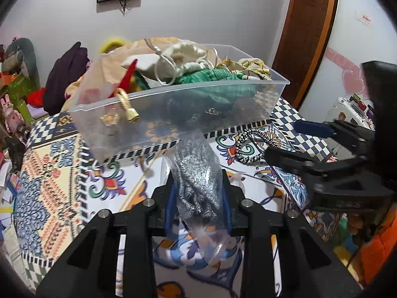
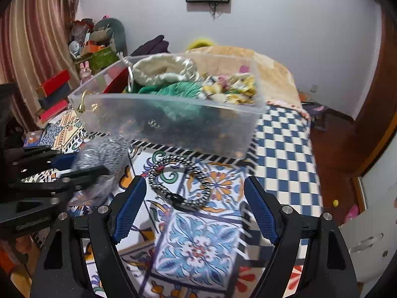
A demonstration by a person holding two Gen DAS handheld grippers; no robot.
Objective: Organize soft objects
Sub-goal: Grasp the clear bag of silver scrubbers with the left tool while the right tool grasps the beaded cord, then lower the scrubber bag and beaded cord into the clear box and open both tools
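My left gripper [image 1: 198, 186] is shut on a clear plastic bag of grey knit fabric [image 1: 198, 181] and holds it just above the patterned cloth, in front of a clear plastic bin [image 1: 173, 116]. The bin holds a cream pouch [image 1: 183, 59], green knit fabric [image 1: 211, 77] and yellow patterned cloth [image 1: 250, 65]. My right gripper [image 2: 194, 191] is open above a black-and-white braided cord loop [image 2: 178, 183] lying on the cloth. The bag [image 2: 104, 156] and bin [image 2: 173, 124] also show in the right wrist view.
The patterned tablecloth [image 2: 198, 248] covers the surface, with a blue checked band [image 2: 282, 149] at its right. Boxes and toys [image 2: 57, 92] are piled at the left. A dark garment [image 1: 67, 79] and a beige blanket [image 2: 268, 69] lie behind the bin.
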